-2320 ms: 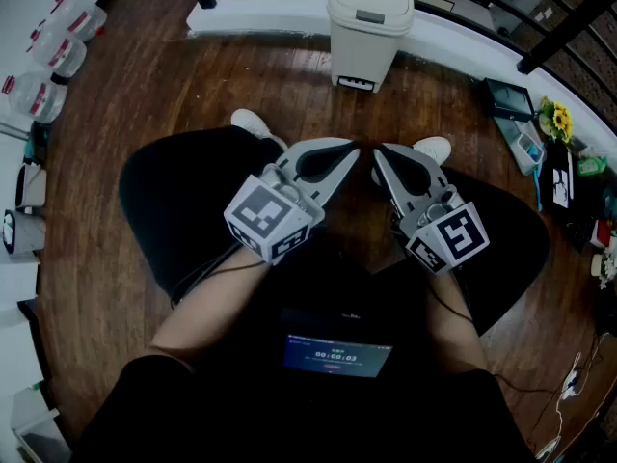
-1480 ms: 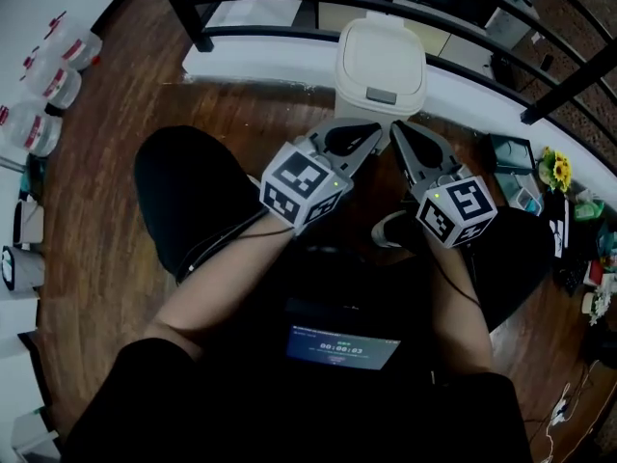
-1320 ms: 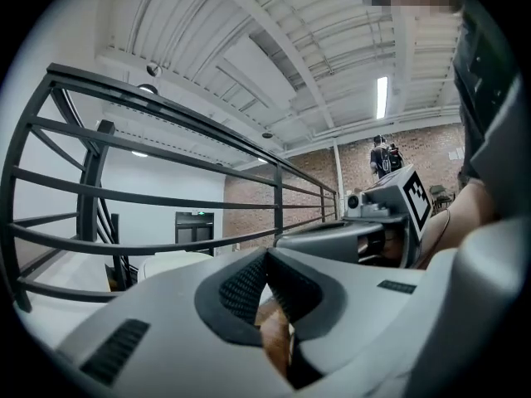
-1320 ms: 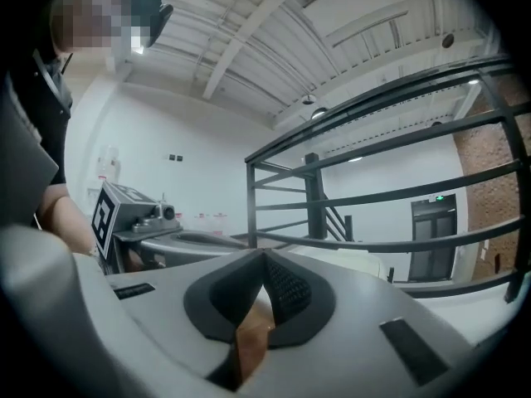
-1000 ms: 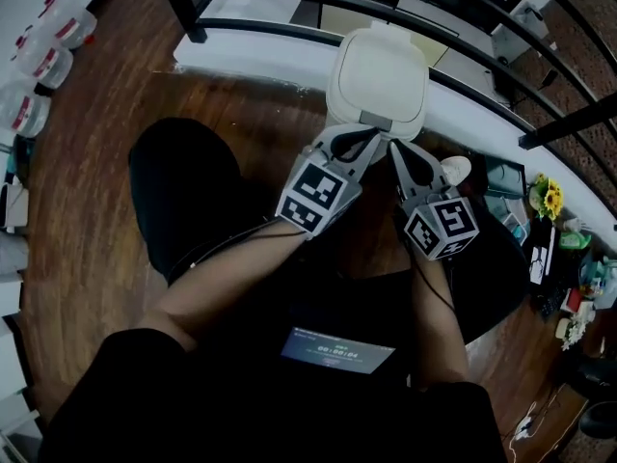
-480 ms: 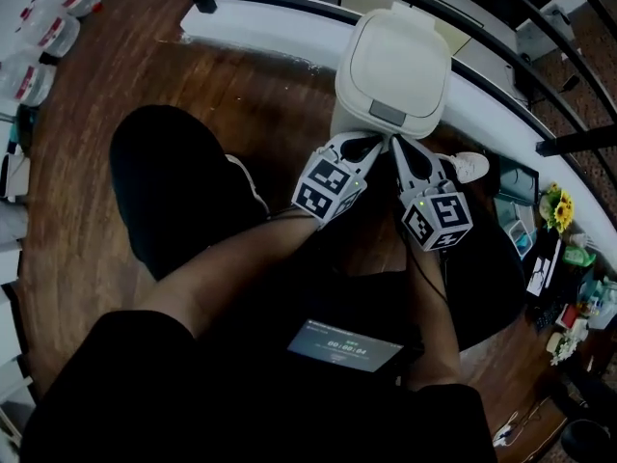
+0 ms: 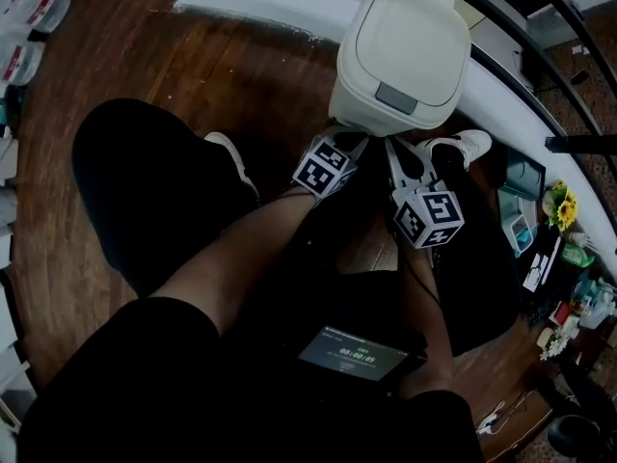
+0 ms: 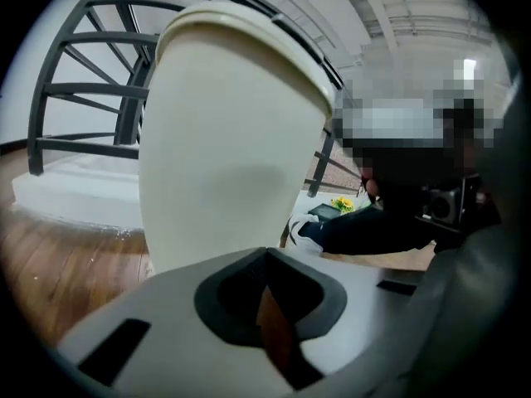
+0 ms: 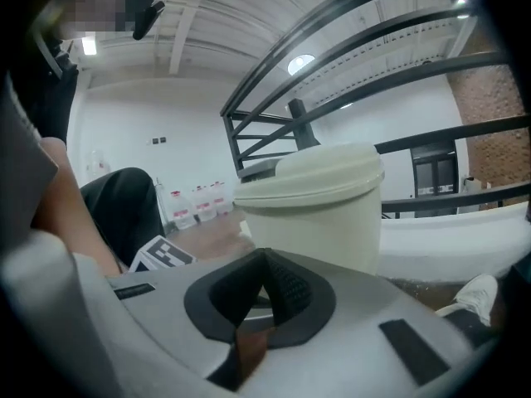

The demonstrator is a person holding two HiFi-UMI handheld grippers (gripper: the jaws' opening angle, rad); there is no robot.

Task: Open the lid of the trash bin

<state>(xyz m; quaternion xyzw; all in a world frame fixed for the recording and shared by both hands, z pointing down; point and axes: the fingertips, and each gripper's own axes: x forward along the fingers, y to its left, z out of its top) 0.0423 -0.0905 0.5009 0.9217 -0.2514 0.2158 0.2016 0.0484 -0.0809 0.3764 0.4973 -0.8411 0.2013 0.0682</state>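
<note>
Left tongs and right tongs had moved in low before the trash bin on the wood floor, both closed on nothing, its lid down; pressing the grey latch squarely looked wisest.

left gripper: jaws together | right gripper: jaws together

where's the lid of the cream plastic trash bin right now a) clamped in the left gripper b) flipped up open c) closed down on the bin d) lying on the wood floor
c: the rounded cream lid sits closed on the cream plastic trash bin, while the left gripper and the right gripper are both shut on nothing, low in front of it.
</note>
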